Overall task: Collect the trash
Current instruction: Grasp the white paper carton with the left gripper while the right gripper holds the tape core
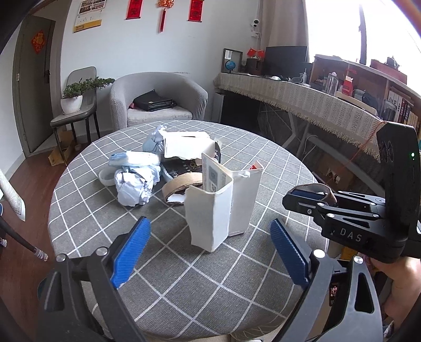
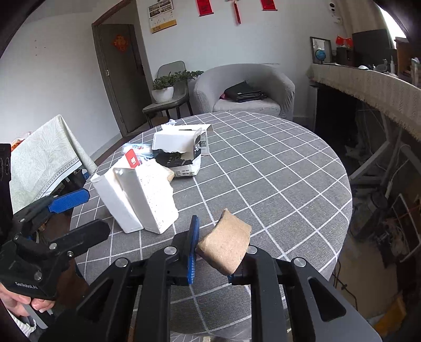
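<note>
Pretty lived-in room. White walls with red hanging decorations (image 1: 163, 13) and a calendar (image 2: 162, 16), plus a grey-green door (image 2: 119, 76) with a red ornament on it. Round worktop (image 1: 184, 276) has a grey checked cloth. Behind it sits a grey tub armchair (image 1: 158, 100) with a black bag (image 1: 153, 101) on the seat, next to a chair holding a potted plant (image 1: 76, 94). Floor is dark wood (image 1: 23, 268). Really bright window (image 1: 363, 29) on the right, over a long cloth-covered desk (image 1: 302, 97) with a monitor (image 1: 285, 59).

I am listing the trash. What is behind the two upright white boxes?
Behind the white boxes: a cardboard ring, crumpled paper, a torn box. Their insides are hidden.
</note>
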Demonstrator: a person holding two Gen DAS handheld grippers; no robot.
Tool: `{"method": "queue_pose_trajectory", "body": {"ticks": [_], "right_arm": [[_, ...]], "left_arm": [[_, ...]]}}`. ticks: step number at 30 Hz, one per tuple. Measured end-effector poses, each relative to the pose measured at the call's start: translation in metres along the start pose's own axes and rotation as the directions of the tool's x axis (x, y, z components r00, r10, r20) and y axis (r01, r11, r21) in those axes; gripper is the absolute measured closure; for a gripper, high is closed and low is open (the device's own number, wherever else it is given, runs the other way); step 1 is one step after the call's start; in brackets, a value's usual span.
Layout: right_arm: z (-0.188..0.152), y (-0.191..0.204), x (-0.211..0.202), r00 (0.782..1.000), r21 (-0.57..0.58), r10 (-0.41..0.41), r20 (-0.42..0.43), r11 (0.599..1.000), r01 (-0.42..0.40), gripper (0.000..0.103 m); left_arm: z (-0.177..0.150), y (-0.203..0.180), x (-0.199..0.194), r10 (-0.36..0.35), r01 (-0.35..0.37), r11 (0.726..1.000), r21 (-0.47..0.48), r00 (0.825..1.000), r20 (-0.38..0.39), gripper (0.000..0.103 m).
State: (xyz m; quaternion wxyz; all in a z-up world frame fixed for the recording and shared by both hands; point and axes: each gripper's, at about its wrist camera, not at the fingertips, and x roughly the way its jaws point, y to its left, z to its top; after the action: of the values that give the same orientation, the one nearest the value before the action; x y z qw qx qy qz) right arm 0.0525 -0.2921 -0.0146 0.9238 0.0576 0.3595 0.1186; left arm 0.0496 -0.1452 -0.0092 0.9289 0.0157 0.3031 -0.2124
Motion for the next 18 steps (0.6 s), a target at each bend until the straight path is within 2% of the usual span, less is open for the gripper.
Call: {"method": "queue_pose_trajectory", "body": {"ticks": [8, 15, 17, 18], "right_arm": [[0.009, -0.023, -0.005, 1.000, 0.026, 0.007, 0.024, 1.000, -0.008, 0.086], [0.018, -0.030, 0.000, 0.999, 0.024, 0.023, 0.025, 0.999, -0.024, 0.086], [0.019, -0.031, 0.001, 0.999, 0.024, 0.027, 0.026, 0.999, -0.028, 0.086], [0.020, -0.031, 0.002, 0.999, 0.023, 0.028, 0.025, 0.999, -0.029, 0.086]], "left_arm": [[0.012, -0.011, 0.025, 0.030, -0.030, 1.000, 0.002, 1.000, 0.004, 0.009], [0.020, -0.009, 0.041, 0.039, -0.039, 0.999, -0.035, 0.999, -0.006, 0.010], [0.021, -0.007, 0.043, 0.033, -0.033, 0.999, -0.040, 0.999, -0.009, 0.018], [0.021, -0.006, 0.045, 0.030, -0.030, 0.999, -0.038, 0.999, -0.018, 0.030]]}}
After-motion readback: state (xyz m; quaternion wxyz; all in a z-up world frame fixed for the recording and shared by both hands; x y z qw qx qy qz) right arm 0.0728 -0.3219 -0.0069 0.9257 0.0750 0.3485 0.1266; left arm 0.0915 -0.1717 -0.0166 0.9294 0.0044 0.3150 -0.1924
